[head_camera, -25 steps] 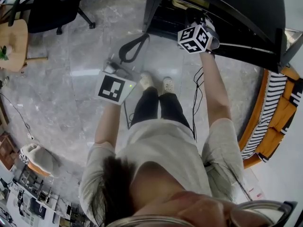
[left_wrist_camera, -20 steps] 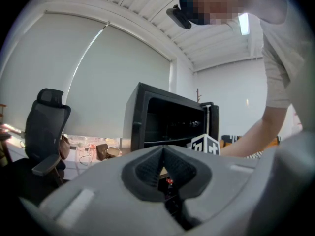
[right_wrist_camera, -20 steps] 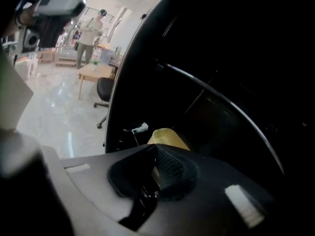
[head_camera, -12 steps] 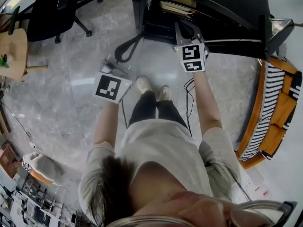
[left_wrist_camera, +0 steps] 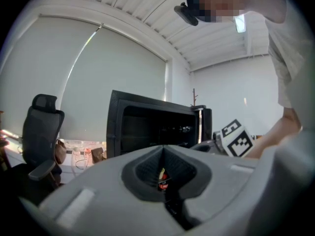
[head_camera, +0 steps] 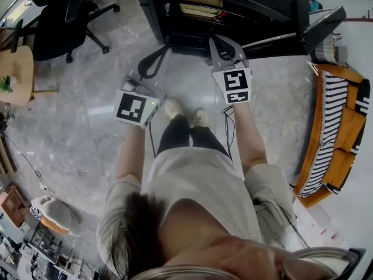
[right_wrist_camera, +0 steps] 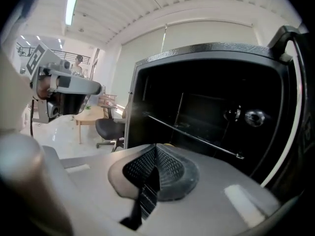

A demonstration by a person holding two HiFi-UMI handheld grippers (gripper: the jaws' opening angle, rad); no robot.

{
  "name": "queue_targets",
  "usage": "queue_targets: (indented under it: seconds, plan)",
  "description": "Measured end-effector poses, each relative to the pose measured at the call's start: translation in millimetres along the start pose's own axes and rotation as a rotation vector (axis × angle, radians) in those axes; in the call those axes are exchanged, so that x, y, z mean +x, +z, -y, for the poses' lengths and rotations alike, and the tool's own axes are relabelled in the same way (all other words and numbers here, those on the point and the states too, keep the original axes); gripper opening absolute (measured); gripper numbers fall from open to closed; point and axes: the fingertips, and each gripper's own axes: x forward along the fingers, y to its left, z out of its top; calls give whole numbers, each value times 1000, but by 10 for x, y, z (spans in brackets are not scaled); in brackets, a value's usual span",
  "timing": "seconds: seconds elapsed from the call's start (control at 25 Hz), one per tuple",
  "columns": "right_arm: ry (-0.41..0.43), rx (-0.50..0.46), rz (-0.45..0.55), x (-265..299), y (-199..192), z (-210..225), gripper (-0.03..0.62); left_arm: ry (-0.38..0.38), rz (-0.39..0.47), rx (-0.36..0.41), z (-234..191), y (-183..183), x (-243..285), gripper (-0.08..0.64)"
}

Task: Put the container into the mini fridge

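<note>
The black mini fridge (head_camera: 152, 17) stands open at the top of the head view, its door (head_camera: 322, 27) swung out to the right. Pale yellow flat containers (head_camera: 201, 0) lie on its shelves, with a red bit beside them. My right gripper (head_camera: 225, 46) is shut and empty, just outside the fridge opening. In the right gripper view the dark inside (right_wrist_camera: 206, 117) and a wire shelf (right_wrist_camera: 192, 136) fill the picture. My left gripper (head_camera: 155, 62) is shut and empty, lower left of the fridge. The left gripper view faces the fridge (left_wrist_camera: 147, 127).
A black office chair (head_camera: 52, 16) and a wooden table (head_camera: 17, 66) stand at the left. An orange bench with a striped cushion (head_camera: 338, 133) is at the right. A cable (head_camera: 233, 127) trails on the grey floor by the person's feet.
My right gripper has drawn back out of the fridge toward the person. The head view has shifted so that more of the fridge inside shows. The left gripper has barely moved.
</note>
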Motion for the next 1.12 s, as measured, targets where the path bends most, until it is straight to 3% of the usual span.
queue_targets:
  seconds: [0.68, 1.12]
  plan:
    - [22, 22, 119, -1041, 360, 24, -3, 28, 21, 29, 630, 355, -49, 2]
    - [31, 103, 212, -1735, 533, -4, -3, 65, 57, 61, 1099, 643, -289, 2]
